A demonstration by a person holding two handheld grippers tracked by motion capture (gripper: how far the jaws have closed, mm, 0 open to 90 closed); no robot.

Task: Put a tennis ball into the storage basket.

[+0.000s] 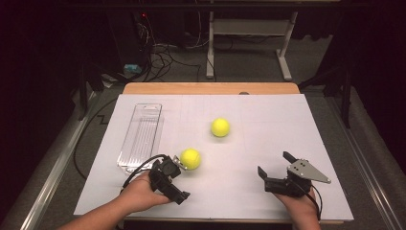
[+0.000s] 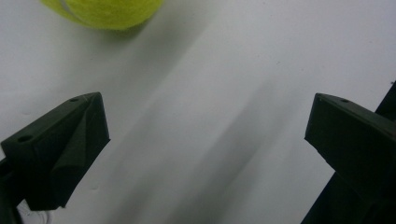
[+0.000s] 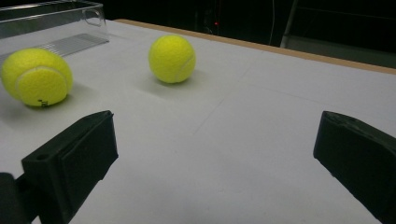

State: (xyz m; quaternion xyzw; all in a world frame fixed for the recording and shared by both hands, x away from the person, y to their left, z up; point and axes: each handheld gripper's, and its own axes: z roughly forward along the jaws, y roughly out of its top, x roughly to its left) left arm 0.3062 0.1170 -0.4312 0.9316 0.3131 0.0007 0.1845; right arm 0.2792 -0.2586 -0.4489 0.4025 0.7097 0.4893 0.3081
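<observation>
Fingers (image 2: 70, 144) apart beside unmarked near ball (image 1: 190, 158)

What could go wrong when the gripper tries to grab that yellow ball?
The left gripper is open right beside the nearer tennis ball, with the ball off to one side of its jaws rather than between them. A nudge could send it rolling across the smooth white table, perhaps into the other ball. It might also bump the clear tray close by.
</observation>
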